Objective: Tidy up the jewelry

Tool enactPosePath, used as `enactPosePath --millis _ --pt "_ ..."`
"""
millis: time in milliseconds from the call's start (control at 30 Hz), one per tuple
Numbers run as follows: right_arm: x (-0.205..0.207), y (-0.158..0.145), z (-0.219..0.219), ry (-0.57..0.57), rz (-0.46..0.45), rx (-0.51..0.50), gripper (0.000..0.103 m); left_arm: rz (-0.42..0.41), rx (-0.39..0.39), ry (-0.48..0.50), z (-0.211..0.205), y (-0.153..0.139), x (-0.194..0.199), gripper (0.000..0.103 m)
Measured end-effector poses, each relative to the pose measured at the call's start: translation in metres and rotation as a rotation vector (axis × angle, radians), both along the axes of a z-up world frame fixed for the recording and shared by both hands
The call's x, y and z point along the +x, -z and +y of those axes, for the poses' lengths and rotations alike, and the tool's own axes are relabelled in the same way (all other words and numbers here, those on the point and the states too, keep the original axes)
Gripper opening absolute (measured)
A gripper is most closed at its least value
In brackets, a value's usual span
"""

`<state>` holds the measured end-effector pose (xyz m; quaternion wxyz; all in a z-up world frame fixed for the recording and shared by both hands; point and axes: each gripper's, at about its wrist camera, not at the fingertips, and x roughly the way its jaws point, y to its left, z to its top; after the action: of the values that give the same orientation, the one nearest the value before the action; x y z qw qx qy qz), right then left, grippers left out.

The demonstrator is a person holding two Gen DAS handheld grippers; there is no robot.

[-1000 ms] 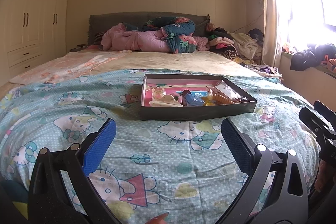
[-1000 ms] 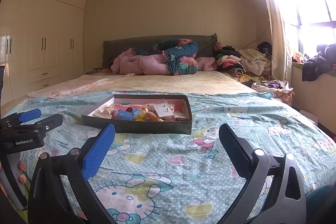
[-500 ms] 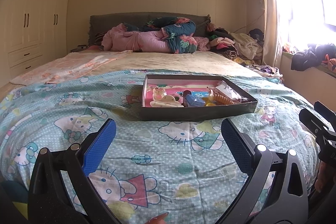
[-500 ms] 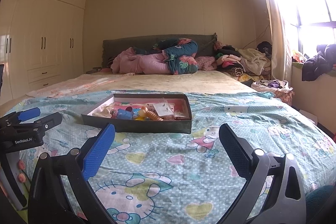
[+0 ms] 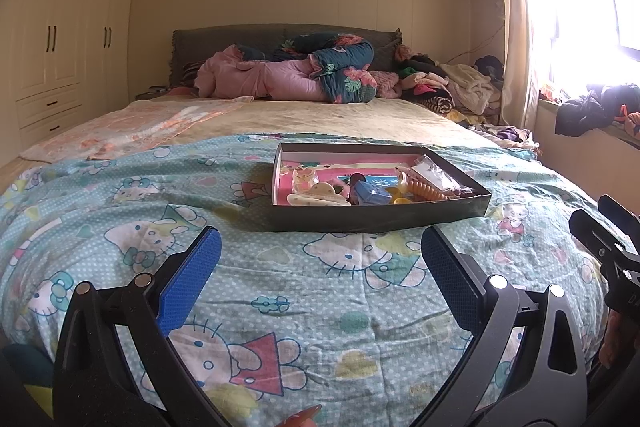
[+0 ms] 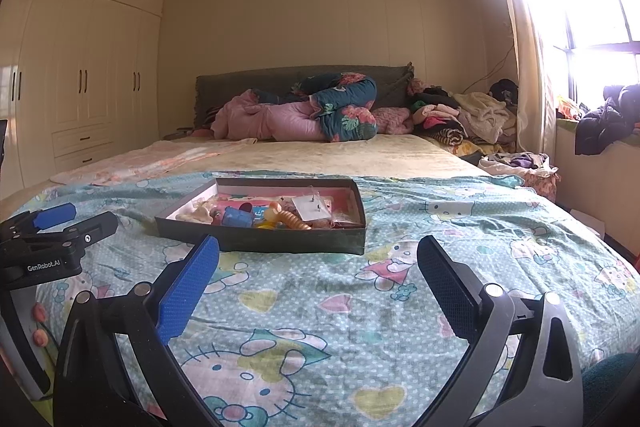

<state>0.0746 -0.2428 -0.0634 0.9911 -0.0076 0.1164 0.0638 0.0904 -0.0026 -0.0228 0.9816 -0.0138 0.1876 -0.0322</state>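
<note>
Nearest, the left gripper (image 5: 316, 291) and right gripper (image 6: 318, 289) hover with blue-padded jaws spread wide, holding nothing, over the teal cartoon-cat bedspread (image 5: 280, 287); beyond sits the shallow dark cardboard tray (image 5: 380, 221) of mixed jewelry (image 5: 360, 187); approach level over its low front wall, pinching one piece at a time; open bedspread flanks the tray for sorting.
</note>
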Motion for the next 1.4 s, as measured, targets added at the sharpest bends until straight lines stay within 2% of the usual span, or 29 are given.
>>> enactPosePath --millis 1167,1400 --pt "0.0005 0.0002 -0.0012 -0.001 -0.001 0.002 0.097 0.003 0.006 -0.001 0.0027 -0.0004 -0.0007 0.092" --pt "0.0019 0.0006 -0.0023 0.003 -0.002 0.003 0.097 0.005 0.033 0.000 -0.0010 0.0026 -0.0017 0.092"
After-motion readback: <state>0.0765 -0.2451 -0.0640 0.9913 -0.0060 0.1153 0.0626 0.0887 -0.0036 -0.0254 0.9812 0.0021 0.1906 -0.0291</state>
